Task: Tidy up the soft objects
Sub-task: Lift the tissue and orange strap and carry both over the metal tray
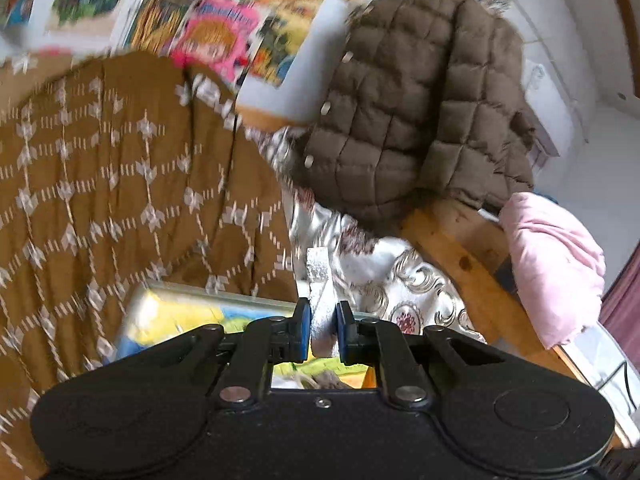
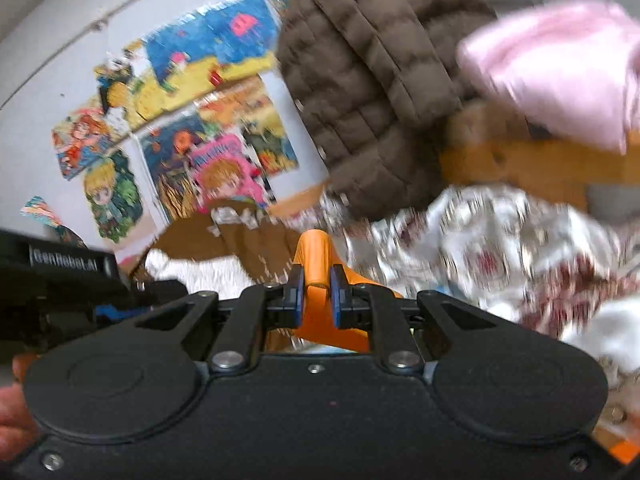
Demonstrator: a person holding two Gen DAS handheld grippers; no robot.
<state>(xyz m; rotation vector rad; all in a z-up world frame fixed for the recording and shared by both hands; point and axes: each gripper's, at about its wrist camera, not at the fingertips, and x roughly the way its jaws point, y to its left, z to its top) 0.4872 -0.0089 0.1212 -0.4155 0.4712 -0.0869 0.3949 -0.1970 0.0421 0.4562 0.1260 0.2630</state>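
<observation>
- Left wrist view: cloth fills this picture. The left gripper (image 1: 323, 322) has its two blue pads pulled close, and they pinch a thin fold of silvery white cloth (image 1: 320, 300). The fold stands up tall between the pads and sticks out past their tips, pointing away from the camera.
- The same flowery silver cloth (image 1: 400, 280) spreads out ahead and to the right, over a wooden frame (image 1: 460, 256).
- A big brown blanket with white marks (image 1: 120, 184) lies to the left. A puffy brown jacket (image 1: 420, 100) sits further back, and a pink cloth (image 1: 556, 264) hangs at the right edge. Bright cartoon posters (image 1: 216, 28) are behind.
- Right wrist view: the right gripper (image 2: 316, 292) has its pads nearly together, and they pinch an orange cloth strip (image 2: 316, 258). The strip runs straight up between the pads, pokes out above them, and more orange hangs below.
- The silver flowery cloth (image 2: 500, 248) lies blurry to the right. The brown jacket (image 2: 360, 92) and pink cloth (image 2: 560, 68) are up above, and posters (image 2: 192, 120) cover the wall on the left.
</observation>
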